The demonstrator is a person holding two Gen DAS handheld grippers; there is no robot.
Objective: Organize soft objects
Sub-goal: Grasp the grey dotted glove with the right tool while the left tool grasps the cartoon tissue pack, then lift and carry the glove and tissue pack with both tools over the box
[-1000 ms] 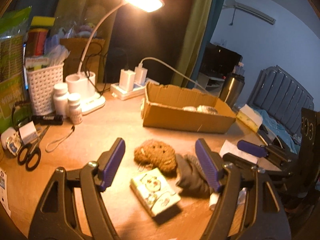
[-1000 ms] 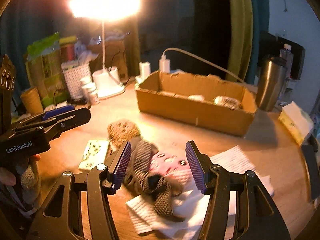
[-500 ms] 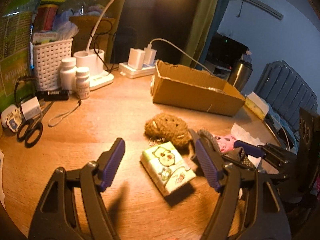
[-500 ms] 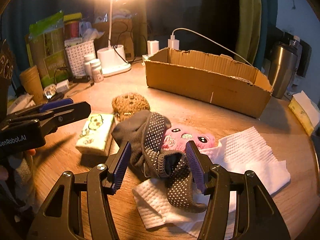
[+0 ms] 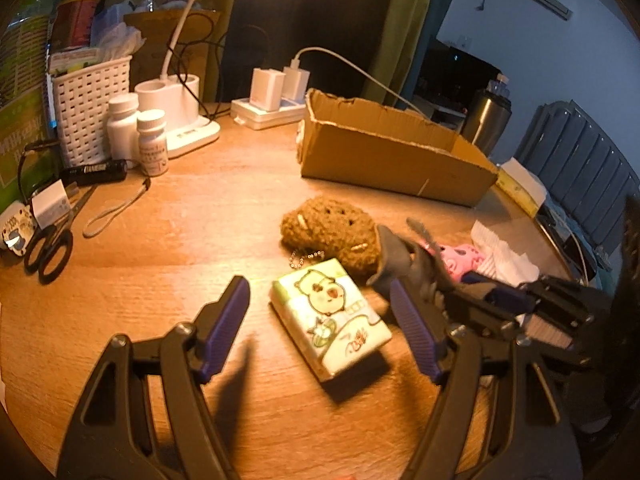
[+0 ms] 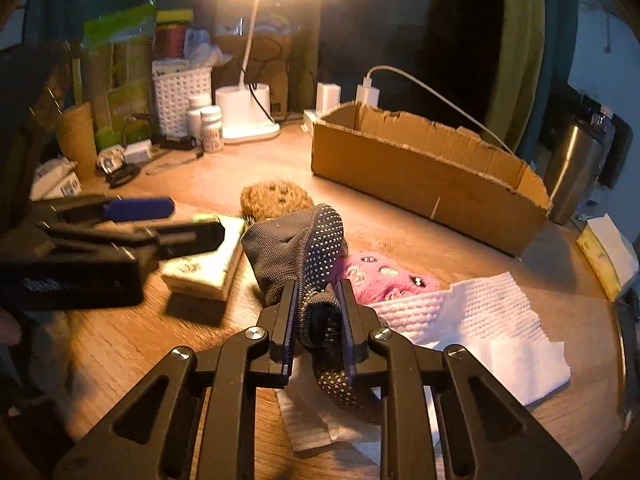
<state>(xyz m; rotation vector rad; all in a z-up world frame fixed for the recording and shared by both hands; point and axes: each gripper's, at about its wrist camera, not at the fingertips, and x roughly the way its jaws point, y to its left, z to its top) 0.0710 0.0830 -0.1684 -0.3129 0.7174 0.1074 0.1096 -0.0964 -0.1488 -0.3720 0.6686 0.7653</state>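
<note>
Purple-padded fingers of the right gripper [image 6: 318,320] are clamping a grey mesh sock with white grip dots [image 6: 300,252], its toe sticking up above white paper towels [image 6: 472,320] near the round wooden table's [image 5: 180,248] front edge. Left gripper [image 5: 320,320] is hovering with fingers spread wide around a green cartoon tissue pack [image 5: 332,316]. Beyond are lying a pink plush toy [image 6: 384,276] and a brown crocheted pouch [image 5: 332,236]; farther toward the back edge is sitting an open cardboard box [image 6: 424,172].
</note>
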